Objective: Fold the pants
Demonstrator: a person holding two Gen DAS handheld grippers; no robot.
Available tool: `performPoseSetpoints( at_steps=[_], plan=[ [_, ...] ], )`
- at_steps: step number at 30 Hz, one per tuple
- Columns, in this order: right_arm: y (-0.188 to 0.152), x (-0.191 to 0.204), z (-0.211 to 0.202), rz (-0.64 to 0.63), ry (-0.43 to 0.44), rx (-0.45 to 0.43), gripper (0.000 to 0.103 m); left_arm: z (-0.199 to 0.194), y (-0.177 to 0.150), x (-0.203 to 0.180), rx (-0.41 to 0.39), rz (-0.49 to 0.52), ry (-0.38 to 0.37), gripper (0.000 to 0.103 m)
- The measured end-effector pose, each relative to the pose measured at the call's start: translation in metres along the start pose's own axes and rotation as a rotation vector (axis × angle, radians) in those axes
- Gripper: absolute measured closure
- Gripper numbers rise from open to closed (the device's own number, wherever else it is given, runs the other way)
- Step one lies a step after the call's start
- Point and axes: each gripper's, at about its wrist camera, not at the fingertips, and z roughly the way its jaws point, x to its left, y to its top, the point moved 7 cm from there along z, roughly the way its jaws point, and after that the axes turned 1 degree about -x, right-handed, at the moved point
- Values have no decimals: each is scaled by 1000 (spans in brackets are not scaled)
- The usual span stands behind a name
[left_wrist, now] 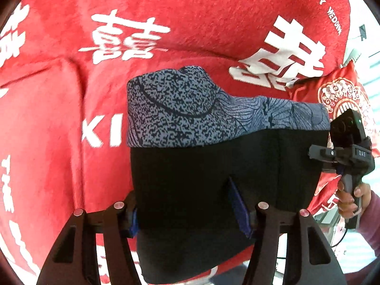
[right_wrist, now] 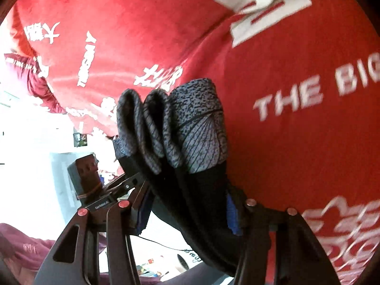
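The pants [left_wrist: 213, 166] are black with a grey patterned band [left_wrist: 190, 118] and are folded into a thick bundle, lifted above the red blanket [left_wrist: 166, 11]. My left gripper [left_wrist: 190, 216] is shut on the bundle's black lower edge, blue pads pressed on the cloth. In the right wrist view the pants [right_wrist: 190, 130] show several stacked layers edge-on. My right gripper [right_wrist: 187, 211] is shut on the same bundle from its right end. The right gripper also shows in the left wrist view [left_wrist: 342, 147], held by a hand.
The red blanket [right_wrist: 296, 142] with white characters and lettering covers the surface under the pants. A red embroidered cushion [left_wrist: 337, 95] lies at the right. The other gripper's body [right_wrist: 87, 173] is at lower left in the right wrist view. A bright floor lies beyond the blanket's edge.
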Motion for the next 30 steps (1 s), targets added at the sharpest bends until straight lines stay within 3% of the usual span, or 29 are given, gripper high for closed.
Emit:
performPoseSetpoints(
  at_steps=[4,8,10,12,15,17,20,25,28,30],
  plan=[
    [-27,-5,18,33,8,15,48,0,-25,19,18,-44,8,40],
    [-29,-27,39,23,-86,10,48,23,-35,40,1,-30,65,40],
    [-20,-42,46,28,-141,-9,45,34,-32,50,-23,-40,79,21],
    [-13,-49,48,19,-171,-20,38,39,-29,58,-37,-50,95,8],
    [-14,-50,47,-14,-211,-35,31,41,-32,64,-37,-56,109,0],
    [-18,-48,47,-3,-241,-46,24,41,-34,65,-25,-71,106,0],
    [-29,-45,39,4,-291,-82,23,35,-36,61,-25,-56,153,1],
    [-44,-26,30,-35,-469,-131,15,13,-48,50,-37,16,261,1],
    [-57,-15,22,-58,-569,-165,3,-7,-58,46,-46,21,338,1],
    [-66,-3,18,-80,-620,-184,0,-20,-63,41,-48,18,345,1]
  ],
)
